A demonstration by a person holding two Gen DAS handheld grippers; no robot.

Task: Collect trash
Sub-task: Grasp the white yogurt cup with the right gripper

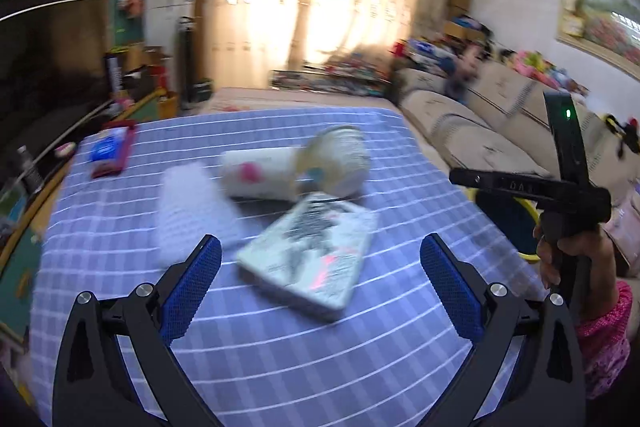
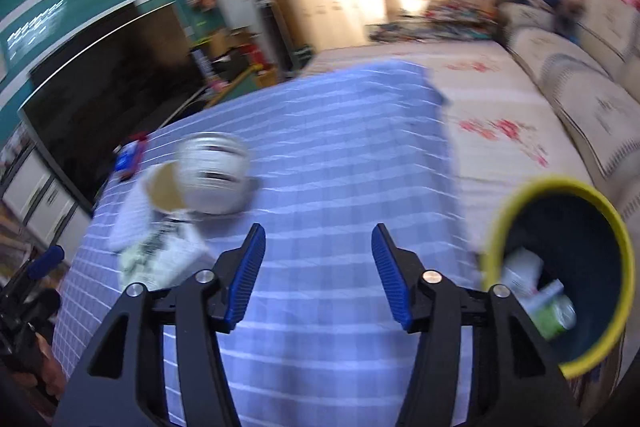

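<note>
Hovering over the checked blue tablecloth (image 1: 280, 367), both grippers come in with nothing between their pads: the left gripper (image 1: 320, 283) has its jaws spread wide apart, the right gripper (image 2: 318, 275) stands part open and empty. Trash lies bunched toward the tabletop's far middle: a flat printed carton (image 1: 310, 259) nearest the left jaws, a white crumpled wrapper (image 1: 188, 211) just beside it, a tipped paper cup (image 1: 258, 173) and a round white tub (image 1: 340, 159) touching one another behind. A red-and-blue packet (image 1: 112, 151) sits alone by the far left corner. Off the table's right edge waits the yellow-rimmed bin (image 2: 560, 279), with a green-and-white carton (image 2: 548, 307) already inside it. Everything's smeared with blur, so edges are hard to judge, and that's the danger: a rushed close on the flat carton could skid it along the cloth into the cup and send that rolling off the edge. The carton lies low and broad, so the pads may pinch cloth instead. The two grippers are also near each other, the right hand (image 1: 560, 247) at the left view's edge, so they could clash.
</note>
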